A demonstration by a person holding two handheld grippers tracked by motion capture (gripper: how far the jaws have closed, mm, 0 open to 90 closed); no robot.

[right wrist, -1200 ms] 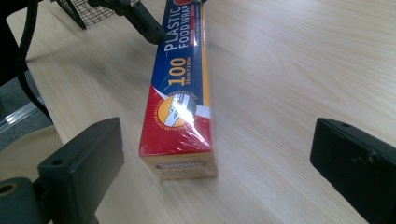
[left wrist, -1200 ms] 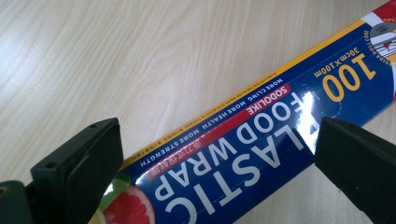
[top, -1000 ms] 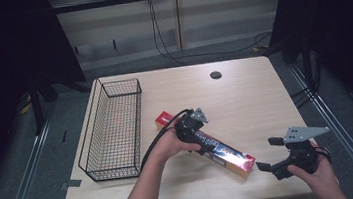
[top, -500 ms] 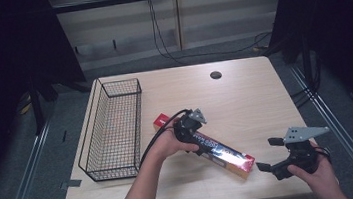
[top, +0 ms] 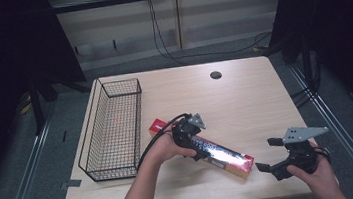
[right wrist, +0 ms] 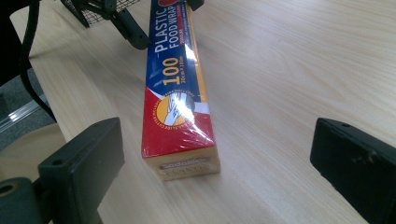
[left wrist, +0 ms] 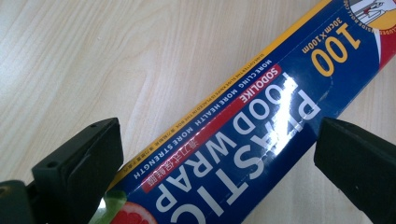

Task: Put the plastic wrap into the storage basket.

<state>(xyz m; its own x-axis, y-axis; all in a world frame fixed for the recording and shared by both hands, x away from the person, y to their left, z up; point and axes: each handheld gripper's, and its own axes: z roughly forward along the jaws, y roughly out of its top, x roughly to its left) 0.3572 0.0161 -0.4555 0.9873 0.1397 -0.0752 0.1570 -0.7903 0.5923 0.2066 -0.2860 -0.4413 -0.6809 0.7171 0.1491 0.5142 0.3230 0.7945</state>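
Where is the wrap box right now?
In the high view, the wrap box lies on the table's near half, right of the basket, between both grippers.

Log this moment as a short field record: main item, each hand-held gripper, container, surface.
item: plastic wrap box, long, lying flat and diagonal on the table
left hand-held gripper: jaws open, straddling the box about mid-length, not closed on it
right hand-held gripper: jaws open, aimed at the box's near end, apart from it
container: wire basket, left of the box, nothing visible inside
surface: wooden table
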